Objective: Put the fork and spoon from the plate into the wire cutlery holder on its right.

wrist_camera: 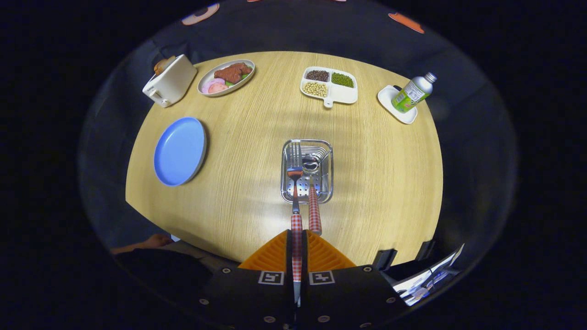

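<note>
Now fingers pinching a checked handle, its spoon bowl hanging over the holder. Just right, a second checked handle leaning out of the holder, head down inside: probably the fork, hard to tell. Left, blue plate, bare. Far across the bench: toaster, food plate, bean tray, bottle on a dish.

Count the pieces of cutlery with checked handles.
2. One is clamped between the gripper's fingers, its head over the wire holder. The other already stands in the holder, its handle leaning out toward the fingers. None lies on the blue plate.
</note>
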The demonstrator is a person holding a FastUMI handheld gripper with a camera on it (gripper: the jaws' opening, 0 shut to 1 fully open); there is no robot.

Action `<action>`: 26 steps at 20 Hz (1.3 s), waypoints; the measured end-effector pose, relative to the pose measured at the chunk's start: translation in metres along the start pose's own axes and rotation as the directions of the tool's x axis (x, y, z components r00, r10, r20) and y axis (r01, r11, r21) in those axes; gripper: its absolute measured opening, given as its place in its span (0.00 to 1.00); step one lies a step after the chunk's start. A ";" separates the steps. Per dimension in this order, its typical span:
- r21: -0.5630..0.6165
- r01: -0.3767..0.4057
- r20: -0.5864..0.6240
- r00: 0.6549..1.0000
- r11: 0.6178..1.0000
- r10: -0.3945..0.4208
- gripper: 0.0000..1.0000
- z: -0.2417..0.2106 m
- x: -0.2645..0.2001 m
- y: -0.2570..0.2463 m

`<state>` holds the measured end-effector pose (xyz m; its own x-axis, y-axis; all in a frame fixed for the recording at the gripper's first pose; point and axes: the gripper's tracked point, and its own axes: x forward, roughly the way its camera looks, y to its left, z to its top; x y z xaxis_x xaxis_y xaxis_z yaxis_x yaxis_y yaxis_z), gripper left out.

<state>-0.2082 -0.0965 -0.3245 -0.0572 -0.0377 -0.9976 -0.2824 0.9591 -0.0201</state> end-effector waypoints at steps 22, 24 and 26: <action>-0.019 -0.078 -0.435 0.899 0.997 0.062 0.05 0.019 0.017 -0.005; -0.001 -0.078 -0.427 0.901 0.997 0.070 0.07 0.026 0.021 -0.004; 0.027 -0.078 -0.400 0.913 0.997 0.083 0.10 0.035 0.023 -0.003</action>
<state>-0.1753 -0.0906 -0.3496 -0.4583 -0.0675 -0.8862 -0.2514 0.9662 0.0565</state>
